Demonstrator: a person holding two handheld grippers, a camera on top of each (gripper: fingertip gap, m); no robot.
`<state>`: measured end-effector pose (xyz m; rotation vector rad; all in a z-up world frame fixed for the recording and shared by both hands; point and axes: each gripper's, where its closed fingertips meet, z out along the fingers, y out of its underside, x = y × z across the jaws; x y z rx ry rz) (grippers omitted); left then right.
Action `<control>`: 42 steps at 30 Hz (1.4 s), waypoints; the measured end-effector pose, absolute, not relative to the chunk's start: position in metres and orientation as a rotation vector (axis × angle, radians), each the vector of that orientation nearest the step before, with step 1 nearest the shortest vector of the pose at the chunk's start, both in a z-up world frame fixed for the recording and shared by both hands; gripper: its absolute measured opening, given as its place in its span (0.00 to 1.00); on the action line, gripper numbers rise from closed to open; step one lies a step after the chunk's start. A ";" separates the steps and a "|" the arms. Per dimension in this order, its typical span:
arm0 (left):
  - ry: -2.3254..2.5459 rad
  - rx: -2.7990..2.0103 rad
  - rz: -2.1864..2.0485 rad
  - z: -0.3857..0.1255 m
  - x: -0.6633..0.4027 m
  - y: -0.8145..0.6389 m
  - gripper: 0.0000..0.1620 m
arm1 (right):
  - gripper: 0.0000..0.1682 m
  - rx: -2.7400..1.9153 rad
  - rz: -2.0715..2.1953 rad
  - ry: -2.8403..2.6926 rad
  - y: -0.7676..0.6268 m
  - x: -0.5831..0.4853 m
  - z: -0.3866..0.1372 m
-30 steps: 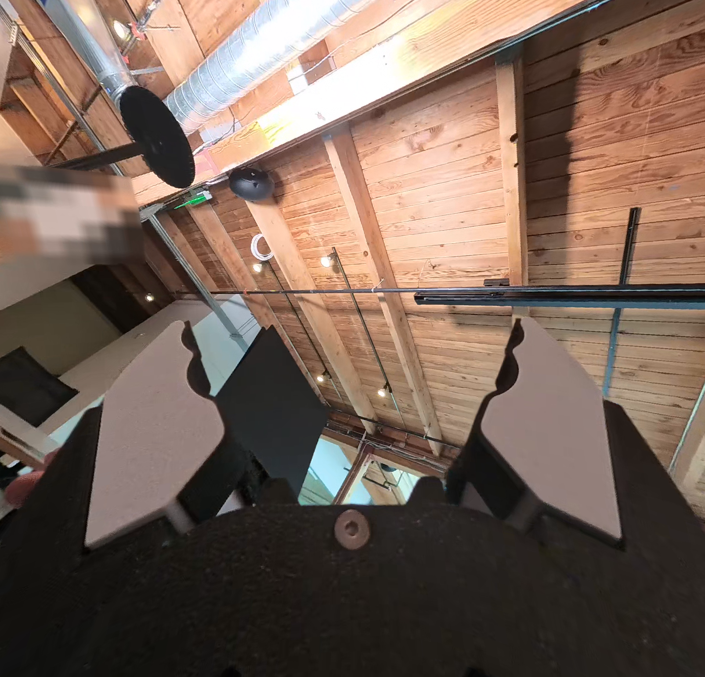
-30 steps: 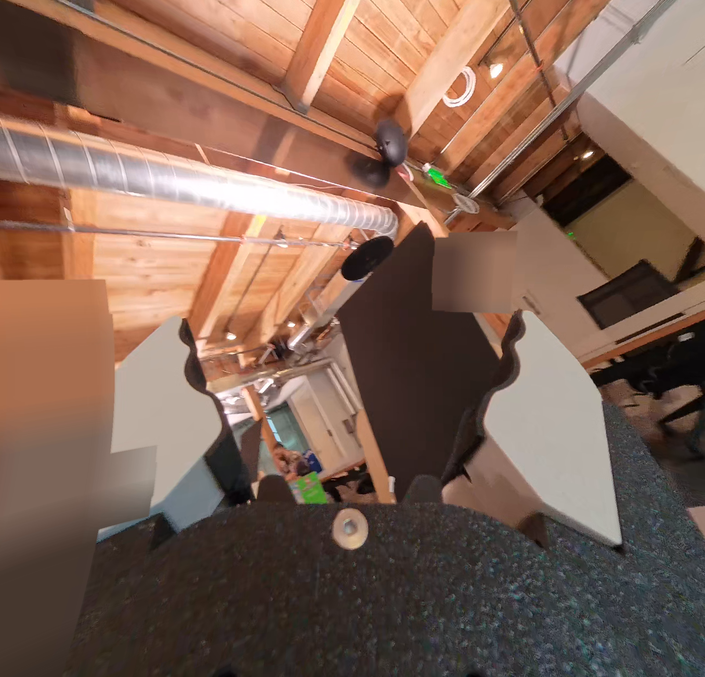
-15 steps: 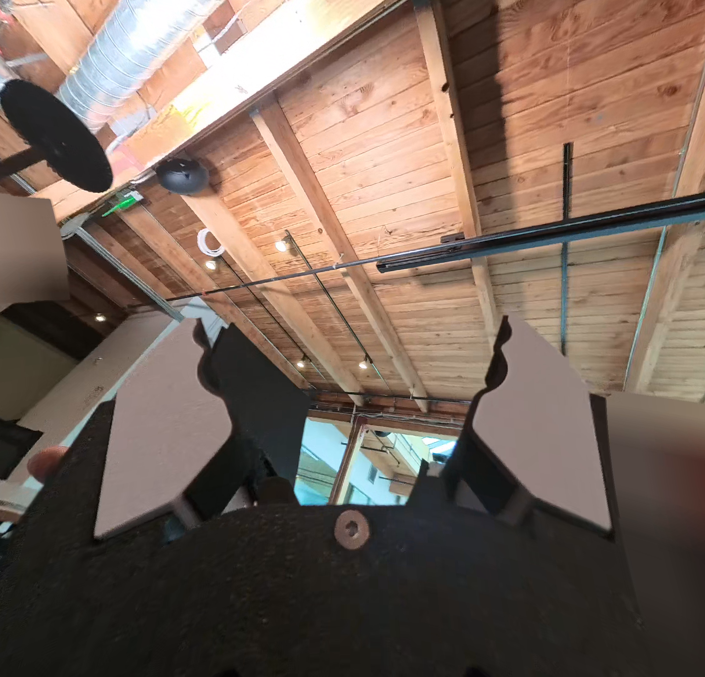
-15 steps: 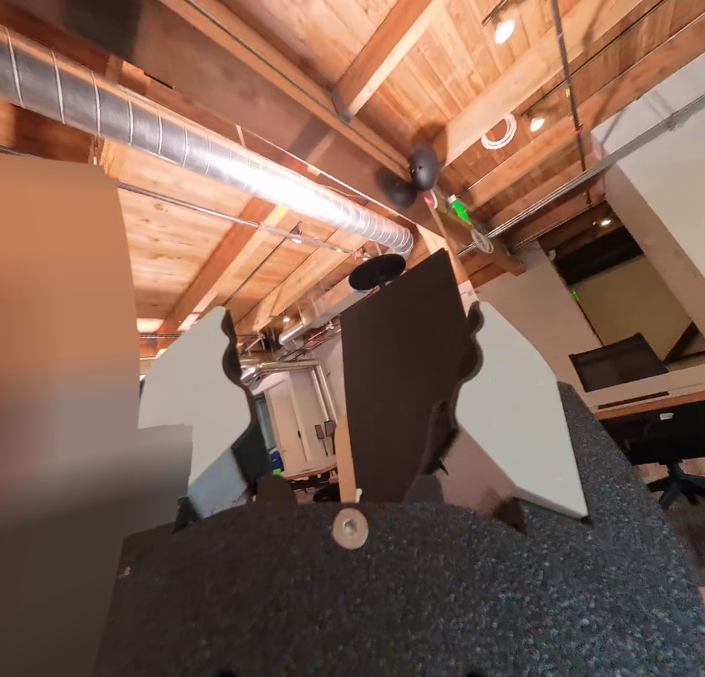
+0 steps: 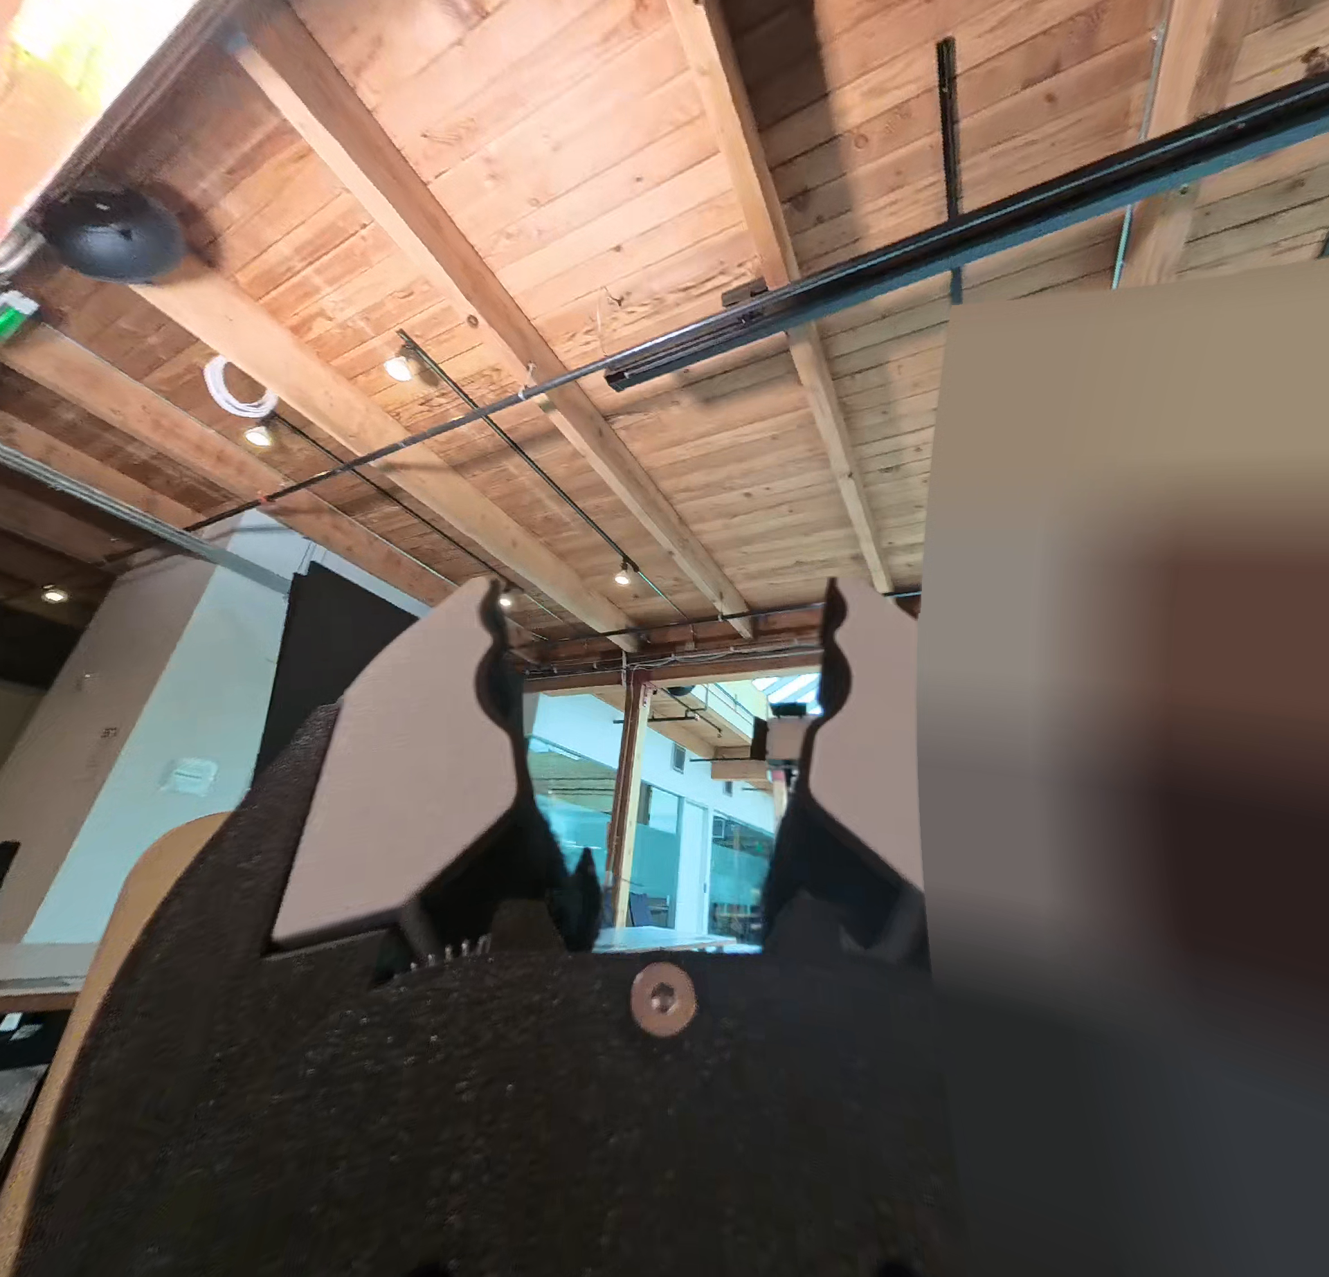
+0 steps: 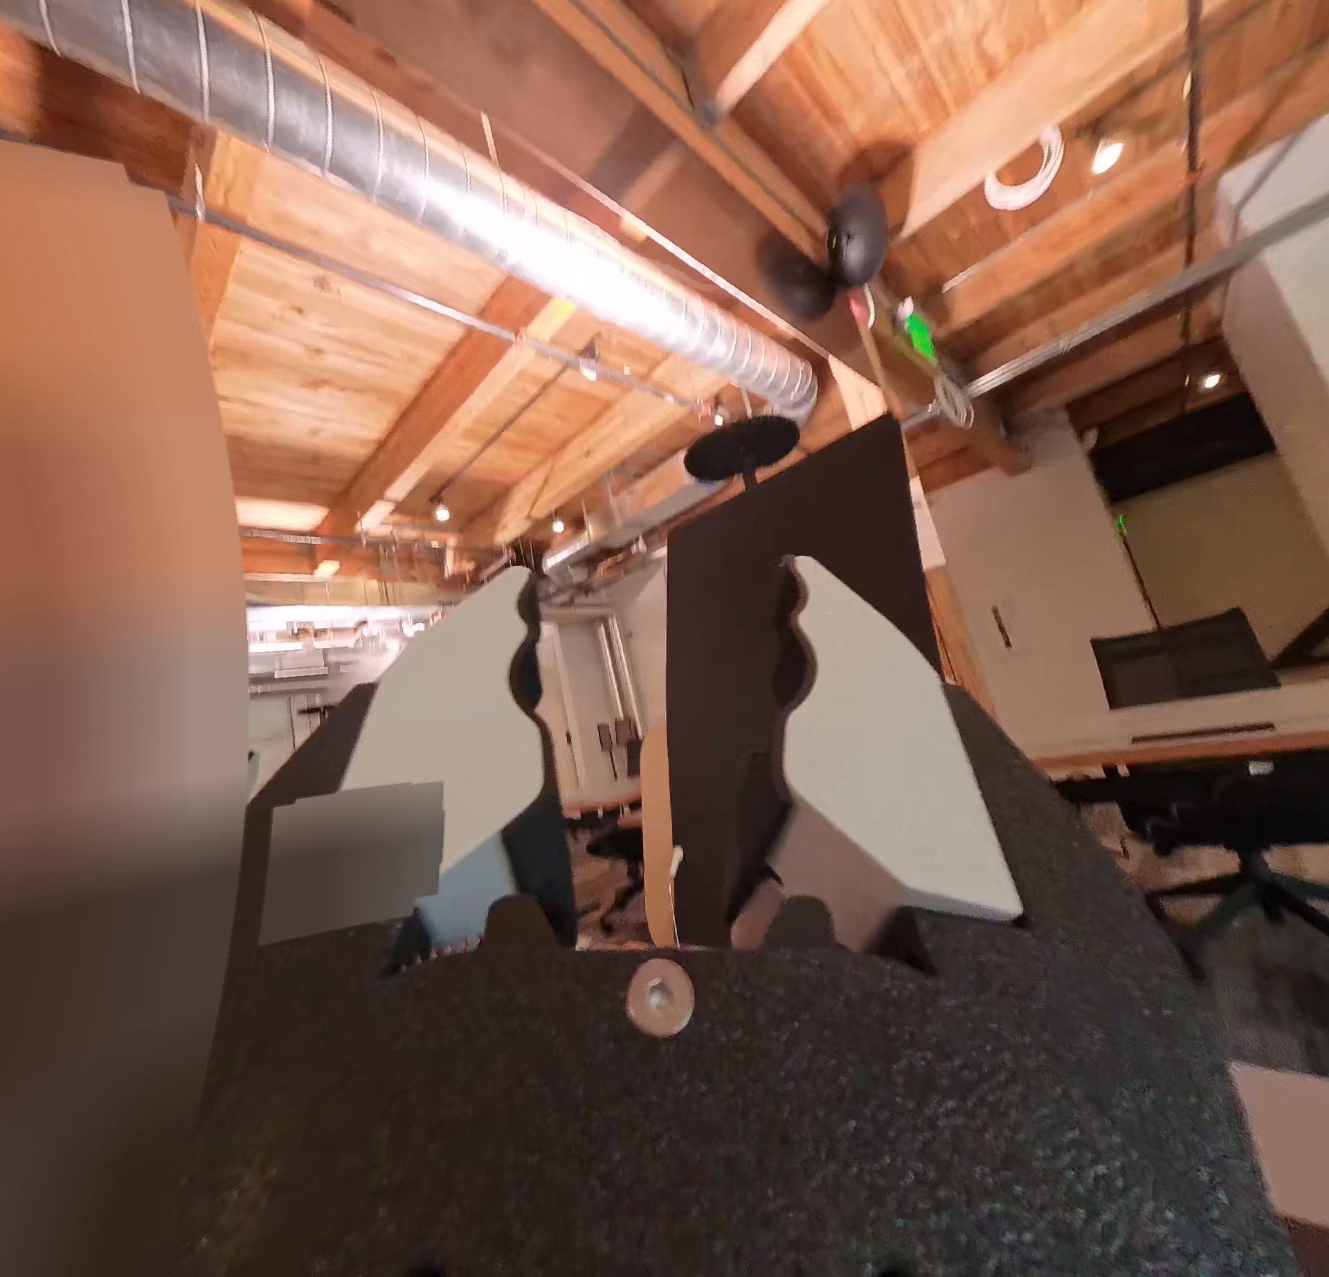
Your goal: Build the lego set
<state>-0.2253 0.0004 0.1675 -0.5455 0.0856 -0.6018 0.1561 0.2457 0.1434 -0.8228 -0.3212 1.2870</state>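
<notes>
The right wrist view is motion-blurred; the black panel [image 6: 791,595] is partly hidden behind the tongs [image 6: 658,581].

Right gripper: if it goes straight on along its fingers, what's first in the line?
Probably the black panel standing between the open right gripper fingers; depth unclear. No lego in view.

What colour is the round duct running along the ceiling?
Shiny silver, ribbed metal duct; clearest in the right wrist view.

Lego set not in either view; both cameras tilted up at wooden ceiling [image 5: 575,164].
</notes>
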 end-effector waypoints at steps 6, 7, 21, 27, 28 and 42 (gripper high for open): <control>0.255 -0.868 -0.120 0.141 -0.194 0.038 0.42 | 0.50 -0.855 0.945 -0.546 0.238 0.128 0.136; 0.285 -0.870 -0.052 0.139 -0.190 0.036 0.15 | 0.17 -0.840 0.910 -0.648 0.227 0.120 0.131; 0.504 -1.435 0.273 0.034 -0.159 0.013 0.01 | 0.07 -1.057 0.732 -2.171 0.079 -0.031 -0.138; 0.319 -1.604 -0.121 -0.100 -0.126 0.005 0.00 | 0.13 -0.847 0.547 -2.576 0.066 -0.051 -0.222; 0.292 -1.603 -0.152 -0.112 -0.127 0.006 0.00 | 0.13 -0.844 0.540 -2.621 0.066 -0.056 -0.225; 0.348 -1.714 -0.268 -0.172 -0.118 0.017 0.04 | 0.10 -1.145 0.536 -2.927 0.070 -0.082 -0.259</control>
